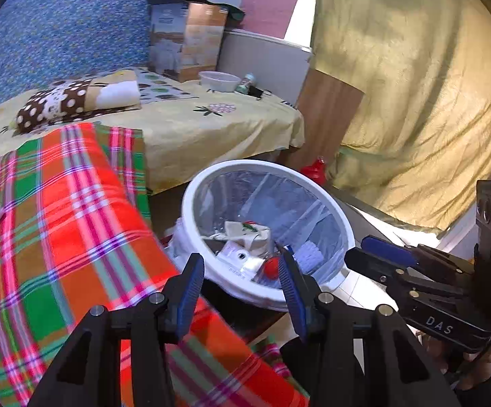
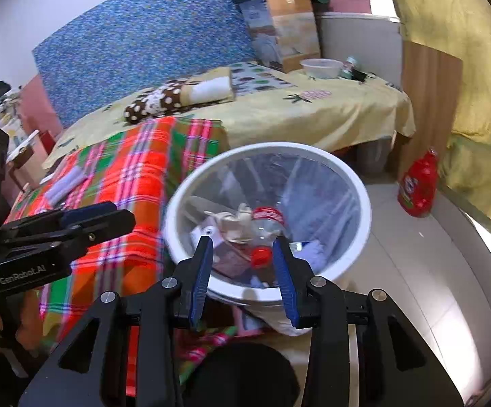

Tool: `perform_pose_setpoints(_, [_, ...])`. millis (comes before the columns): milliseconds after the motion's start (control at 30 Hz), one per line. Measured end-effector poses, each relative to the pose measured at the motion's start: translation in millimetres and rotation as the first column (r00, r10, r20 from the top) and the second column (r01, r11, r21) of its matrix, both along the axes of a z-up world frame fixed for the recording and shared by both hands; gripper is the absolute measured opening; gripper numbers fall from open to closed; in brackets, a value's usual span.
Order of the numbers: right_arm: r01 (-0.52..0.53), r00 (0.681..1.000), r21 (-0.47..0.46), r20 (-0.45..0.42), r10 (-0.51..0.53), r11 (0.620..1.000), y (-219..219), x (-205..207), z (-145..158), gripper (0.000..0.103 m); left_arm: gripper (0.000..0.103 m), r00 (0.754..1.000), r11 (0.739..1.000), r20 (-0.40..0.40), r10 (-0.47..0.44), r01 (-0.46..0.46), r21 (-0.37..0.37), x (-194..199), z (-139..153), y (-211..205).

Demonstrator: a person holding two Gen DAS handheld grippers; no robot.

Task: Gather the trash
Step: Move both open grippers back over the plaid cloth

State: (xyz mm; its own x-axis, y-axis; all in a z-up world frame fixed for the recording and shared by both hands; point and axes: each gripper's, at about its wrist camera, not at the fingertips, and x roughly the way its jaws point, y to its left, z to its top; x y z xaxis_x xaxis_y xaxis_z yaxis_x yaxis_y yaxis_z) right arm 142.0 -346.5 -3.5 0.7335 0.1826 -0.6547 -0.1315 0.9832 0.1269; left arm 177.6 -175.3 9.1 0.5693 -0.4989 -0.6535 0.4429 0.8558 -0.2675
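Right tool [image 2: 242, 264] above white bin [image 2: 364, 203], fingers apart, holding nothing. Left tool [image 1: 242, 281] also over bin rim [image 1: 191, 200], fingers apart, nothing between them. Bin on floor, touching plaid blanket [image 2: 133, 176] at 9 o'clock. Inside bin: clear bottle [image 2: 265, 227] with red cap [image 2: 261, 257], crumpled paper [image 2: 235, 224]. Red jug [image 2: 418, 186] on floor at 3 o'clock, well apart from bin.

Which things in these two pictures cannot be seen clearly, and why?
- Left wrist view: plastic bottle in white bin, body hidden behind left gripper finger.
- Right wrist view: red jug label, too small.
- Both views: bin's base, cut off by right gripper and plaid blanket.
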Motion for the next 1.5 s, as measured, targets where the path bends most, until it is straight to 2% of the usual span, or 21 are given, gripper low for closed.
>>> perform_pose_setpoints(333, [-0.099,0.995,-0.003,0.027,0.099,0.995,32,-8,6,0.039,0.046,0.996,0.996,0.021,0.087,-0.086,-0.006,-23,7,39])
perform_pose_setpoints(633, [-0.154,0.988,-0.007,0.017,0.154,0.988,55,-11,4,0.039,0.046,0.988,0.989,0.029,0.149,-0.149,-0.005,-39,9,71])
perform_pose_setpoints(933, [-0.239,0.971,0.004,0.024,0.239,0.971,82,-13,5,0.039,0.046,0.978,0.978,0.03,0.208,-0.208,-0.008,-50,7,100])
perform_pose_setpoints(1233, [-0.317,0.948,-0.015,-0.004,0.317,0.948,111,-7,1,0.039,0.046,0.955,0.955,0.026,0.297,-0.297,-0.003,-54,3,144])
perform_pose_setpoints(1500, [-0.399,0.917,-0.035,-0.006,0.399,0.916,140,2,3,0.039,0.046,0.92,0.92,0.02,0.391,-0.391,0.008,-54,-1,193])
